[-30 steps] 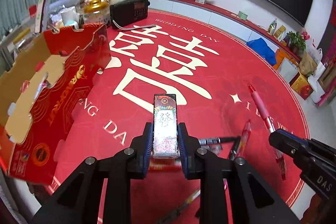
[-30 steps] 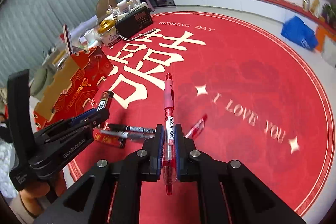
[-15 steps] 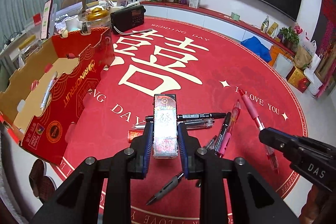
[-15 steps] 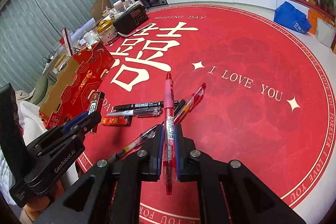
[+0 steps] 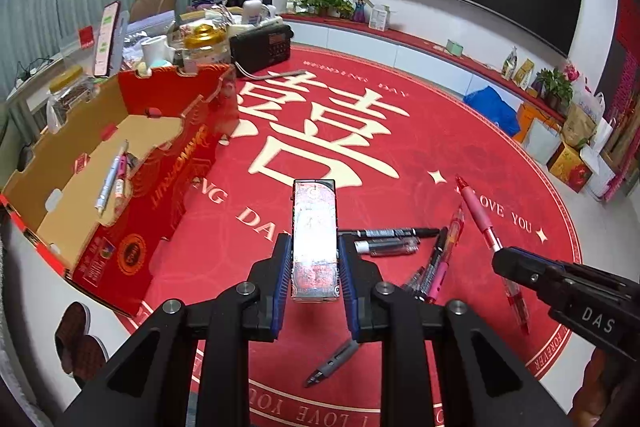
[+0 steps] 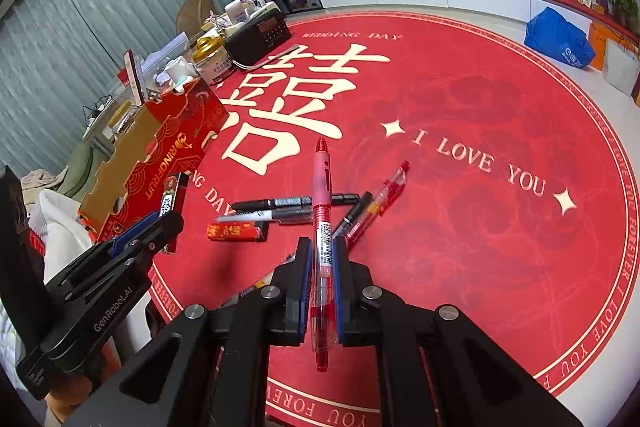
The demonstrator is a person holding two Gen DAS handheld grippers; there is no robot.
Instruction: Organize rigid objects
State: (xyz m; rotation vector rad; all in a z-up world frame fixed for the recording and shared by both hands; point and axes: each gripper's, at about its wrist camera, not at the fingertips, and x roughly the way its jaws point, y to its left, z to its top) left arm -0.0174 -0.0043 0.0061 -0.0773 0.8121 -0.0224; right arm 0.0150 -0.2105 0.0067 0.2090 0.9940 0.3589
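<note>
Nearest, the left gripper [image 5: 314, 267] is clamped on a flat rectangular lighter with a worn red-and-silver face [image 5: 314, 239], which points away from the camera above the round red mat with cream lettering [image 5: 400, 155]. The right gripper [image 6: 320, 279] is clamped on a pink and red click pen with a clear barrel [image 6: 323, 211], its pink end pointing forward.

Just beyond both grippers, loose items lie on the mat: a black marker pen [image 6: 280, 203], a clear pen with a black cap [image 6: 264, 215], a small red and gold lighter [image 6: 235, 231], a red transparent pen [image 6: 380, 201] and a grey pen [image 5: 332, 363].

To the left stands an open red cardboard box with a brown inside [image 5: 168, 155], holding two pens [image 5: 114, 179]. Farther back sit a black radio [image 5: 260, 47] and a gold-lidded jar [image 5: 204, 45].
</note>
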